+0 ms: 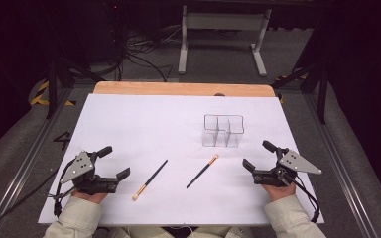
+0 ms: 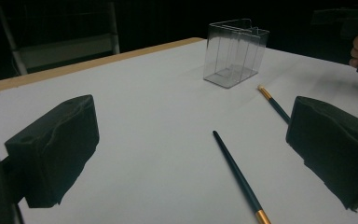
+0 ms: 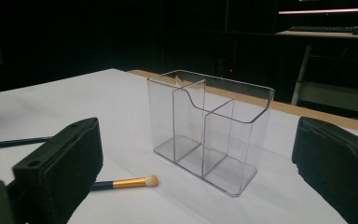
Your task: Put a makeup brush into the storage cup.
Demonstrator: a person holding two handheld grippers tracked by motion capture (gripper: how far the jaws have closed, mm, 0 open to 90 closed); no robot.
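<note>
Both tools, left tool (image 1: 114, 162) and right tool (image 1: 259, 154), gape wide and empty. Two brushes, left brush (image 1: 150, 179) and right brush (image 1: 202, 171), lie apart on the white tabletop (image 1: 144, 119) between them, near the clear holder (image 1: 222, 130).

white surface (image 1: 144, 124) with a wood edge (image 1: 183, 89) along its far side, grey carpet floor (image 1: 218, 54) beyond; white desk frame (image 1: 223, 22) top centre, cable tangle (image 1: 134, 49) upper left, black-yellow hazard tape (image 1: 39, 94) at left, room dark, metal rails (image 1: 349, 173) along both sides
</note>
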